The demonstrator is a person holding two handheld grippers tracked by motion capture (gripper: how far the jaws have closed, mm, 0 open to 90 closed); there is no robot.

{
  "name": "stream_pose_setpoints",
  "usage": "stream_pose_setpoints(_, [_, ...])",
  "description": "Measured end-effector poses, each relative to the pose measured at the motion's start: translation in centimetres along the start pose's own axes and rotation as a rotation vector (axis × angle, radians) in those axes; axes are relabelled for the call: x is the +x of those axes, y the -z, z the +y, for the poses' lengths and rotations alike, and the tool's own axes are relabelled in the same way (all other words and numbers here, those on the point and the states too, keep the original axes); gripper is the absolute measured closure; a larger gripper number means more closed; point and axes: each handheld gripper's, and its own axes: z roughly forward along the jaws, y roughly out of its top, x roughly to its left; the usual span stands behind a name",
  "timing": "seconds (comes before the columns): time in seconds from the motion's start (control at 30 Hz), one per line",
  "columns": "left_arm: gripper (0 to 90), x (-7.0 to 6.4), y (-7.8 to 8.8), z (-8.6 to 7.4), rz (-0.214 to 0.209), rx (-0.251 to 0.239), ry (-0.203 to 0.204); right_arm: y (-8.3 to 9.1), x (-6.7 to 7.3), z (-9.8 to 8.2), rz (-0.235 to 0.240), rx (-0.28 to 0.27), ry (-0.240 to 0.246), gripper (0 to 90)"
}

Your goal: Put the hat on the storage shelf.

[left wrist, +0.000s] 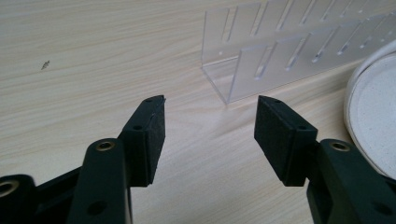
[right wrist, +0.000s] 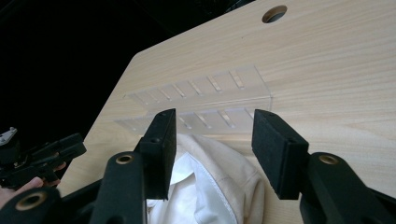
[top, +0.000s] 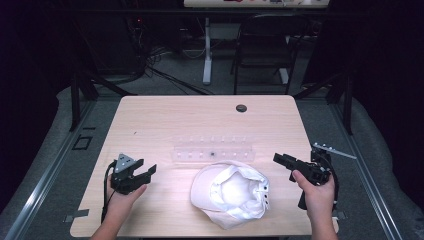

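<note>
A white cap (top: 231,192) lies upside down near the table's front edge, its lining showing. Just behind it stands a clear plastic rack (top: 213,148) with slots. My left gripper (top: 148,170) hovers to the left of the cap, held in a hand, its jaws open and empty. In the left gripper view the rack's end (left wrist: 261,60) is ahead and the cap's rim (left wrist: 371,114) sits at the right. My right gripper (top: 281,159) is right of the cap, open and empty. Its own view looks over the cap (right wrist: 210,182) toward the rack (right wrist: 205,100).
The light wood table (top: 165,120) has a round cable hole (top: 241,108) at the back. A chair (top: 265,45) and a white desk leg (top: 207,50) stand beyond the table on the dark floor. Bare tabletop stretches behind the rack and at the left.
</note>
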Motion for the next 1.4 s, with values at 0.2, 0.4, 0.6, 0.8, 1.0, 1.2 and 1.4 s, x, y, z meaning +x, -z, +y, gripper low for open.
stream_pose_setpoints(0.2, [41.3,-0.3,-0.2,0.0,-0.007,0.012,0.001,0.0,-0.3,-0.1,-0.001,0.017,-0.032,48.0])
stream_pose_setpoints(0.4, [41.3,-0.7,-0.5,0.0,-0.023,0.025,0.000,0.0,-0.3,-0.3,0.039,0.039,-0.076,47.3])
stream_pose_setpoints(0.6, [41.6,-1.2,-0.4,-0.1,-0.035,0.021,-0.023,0.0,0.9,-0.2,0.121,0.078,-0.117,47.6])
stream_pose_setpoints(0.8, [42.2,-1.3,-0.4,-0.3,-0.053,0.021,0.000,0.3,2.1,-0.3,0.147,0.119,-0.107,47.3])
stream_pose_setpoints(1.0, [41.8,-1.6,-0.4,-0.4,-0.057,0.008,-0.015,0.3,2.4,-0.1,0.082,0.171,-0.069,47.1])
stream_pose_setpoints(1.2, [40.7,-2.3,-0.4,-0.4,-0.055,0.005,-0.039,0.1,2.3,-0.2,0.053,0.238,-0.104,47.1])
stream_pose_setpoints(1.4, [40.1,-2.7,-0.7,-0.6,-0.045,0.015,-0.049,0.1,2.4,-0.5,0.023,0.279,-0.088,46.7])
